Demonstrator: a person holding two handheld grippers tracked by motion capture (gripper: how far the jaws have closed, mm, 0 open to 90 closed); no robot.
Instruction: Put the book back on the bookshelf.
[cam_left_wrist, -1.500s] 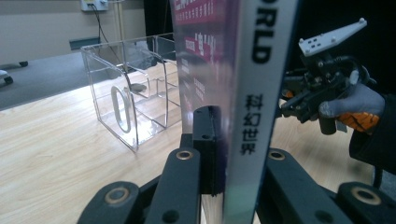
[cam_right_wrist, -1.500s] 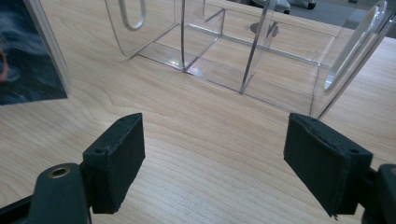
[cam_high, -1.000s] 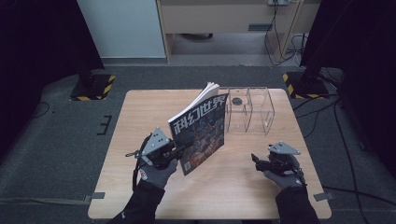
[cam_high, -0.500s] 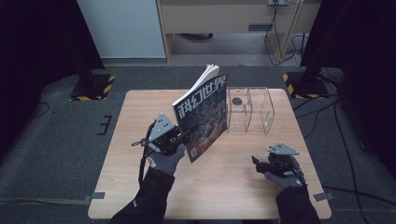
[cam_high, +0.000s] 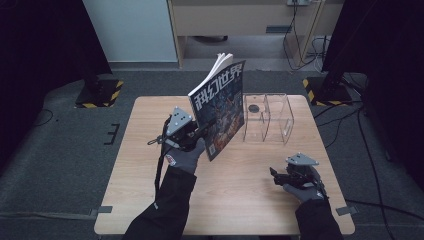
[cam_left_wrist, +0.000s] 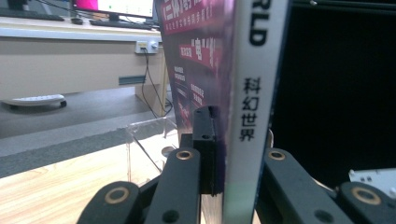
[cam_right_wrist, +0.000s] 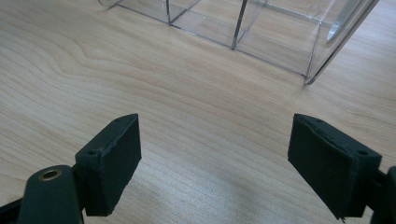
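A magazine (cam_high: 220, 107) with a dark cover and white Chinese lettering stands upright in the air over the table's middle. My left gripper (cam_high: 200, 134) is shut on its lower spine edge. In the left gripper view the white spine (cam_left_wrist: 250, 112) runs up between the two black jaws, and my left gripper (cam_left_wrist: 233, 140) clamps it. A clear plastic two-compartment rack (cam_high: 267, 117) stands on the table just right of the magazine. My right gripper (cam_high: 276, 175) rests low near the table's front right, jaws apart. In the right gripper view my right gripper (cam_right_wrist: 215, 154) is open over bare wood, the clear rack (cam_right_wrist: 243, 28) ahead.
The wooden table (cam_high: 150, 165) sits on grey carpet. A small dark round object (cam_high: 254, 107) lies inside the rack's left compartment. Black stands with yellow-striped bases (cam_high: 100, 92) flank the table's far corners. A cabinet (cam_high: 235, 20) stands behind.
My left gripper has lifted the magazine higher and carried it rightward and away from the person, toward the rack, tipping it more upright. The right gripper has stayed in place.
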